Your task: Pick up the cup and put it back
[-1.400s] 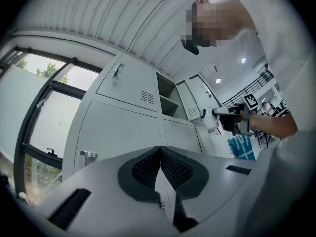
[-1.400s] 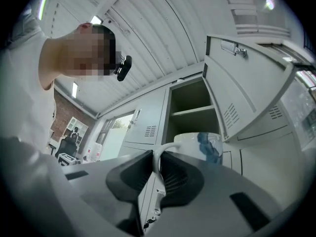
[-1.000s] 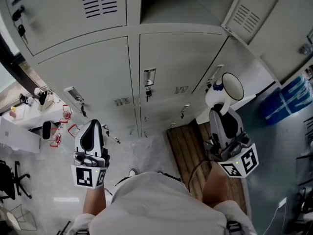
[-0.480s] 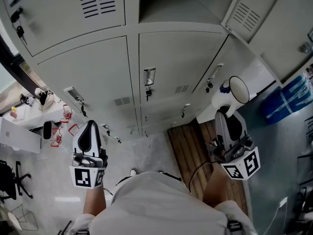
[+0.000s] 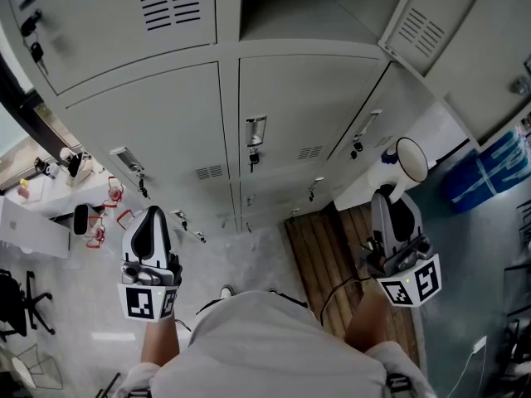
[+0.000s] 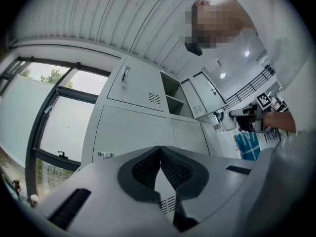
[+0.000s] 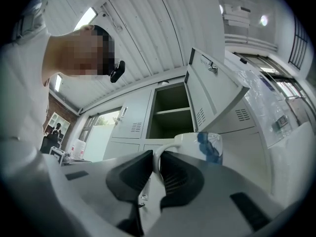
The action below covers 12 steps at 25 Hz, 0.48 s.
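A white cup (image 5: pixel 408 161) with a blue pattern (image 7: pixel 203 145) hangs in the air in front of the grey lockers. My right gripper (image 5: pixel 385 191) is shut on its handle, the cup's mouth turned towards the head camera. In the right gripper view the thin white handle (image 7: pixel 157 158) runs between the two dark pads. Up above stands an open locker compartment (image 5: pixel 303 7) with a shelf (image 7: pixel 173 111), its door (image 5: pixel 427 23) swung out to the right. My left gripper (image 5: pixel 153 212) is low on the left, shut (image 6: pixel 159 150) with nothing in it.
Shut locker doors with handles (image 5: pixel 253 131) fill the wall ahead. A slatted wooden board (image 5: pixel 315 251) lies on the floor under the right gripper. A blue bag (image 5: pixel 498 164) sits far right, and a desk with small items (image 5: pixel 37 222) is at the left.
My right gripper has carried the cup a little to the right and downward. The left gripper has barely shifted.
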Motion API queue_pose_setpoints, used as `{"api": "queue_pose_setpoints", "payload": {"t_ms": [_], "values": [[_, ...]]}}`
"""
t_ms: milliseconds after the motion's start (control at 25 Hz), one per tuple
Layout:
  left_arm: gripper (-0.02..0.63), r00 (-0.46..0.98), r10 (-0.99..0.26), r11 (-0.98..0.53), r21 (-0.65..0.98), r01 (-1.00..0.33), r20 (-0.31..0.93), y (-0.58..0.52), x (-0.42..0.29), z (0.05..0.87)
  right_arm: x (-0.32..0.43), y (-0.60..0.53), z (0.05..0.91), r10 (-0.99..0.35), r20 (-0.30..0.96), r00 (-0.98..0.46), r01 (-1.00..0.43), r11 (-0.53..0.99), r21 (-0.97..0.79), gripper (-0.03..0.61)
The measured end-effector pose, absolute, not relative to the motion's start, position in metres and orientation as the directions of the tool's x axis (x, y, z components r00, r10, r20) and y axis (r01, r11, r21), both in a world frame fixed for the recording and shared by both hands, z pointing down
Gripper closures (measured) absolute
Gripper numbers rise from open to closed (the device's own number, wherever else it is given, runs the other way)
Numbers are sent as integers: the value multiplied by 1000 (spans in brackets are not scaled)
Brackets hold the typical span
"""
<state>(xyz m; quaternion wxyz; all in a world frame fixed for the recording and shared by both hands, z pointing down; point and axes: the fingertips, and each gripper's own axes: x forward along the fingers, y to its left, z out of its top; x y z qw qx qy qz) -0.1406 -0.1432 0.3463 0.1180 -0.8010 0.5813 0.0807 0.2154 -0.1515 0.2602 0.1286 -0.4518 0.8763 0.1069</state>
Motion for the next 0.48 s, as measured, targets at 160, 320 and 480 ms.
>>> {"api": "queue_pose_setpoints", "payload": {"t_ms": [160, 320, 480], "values": [[592, 306, -913, -290, -100, -952, -269, -144, -143, 345, 222, -153, 266, -780, -313, -542, -831, 553, 62, 526], [592, 307, -913, -290, -102, -951, -269, -144, -142, 345, 226, -154, 270, -789, -307, -532, -839, 541, 60, 526], [592, 309, -912, -291, -104, -951, -270, -144, -141, 344, 227, -155, 272, -791, -303, -531, -840, 539, 66, 526]]}}
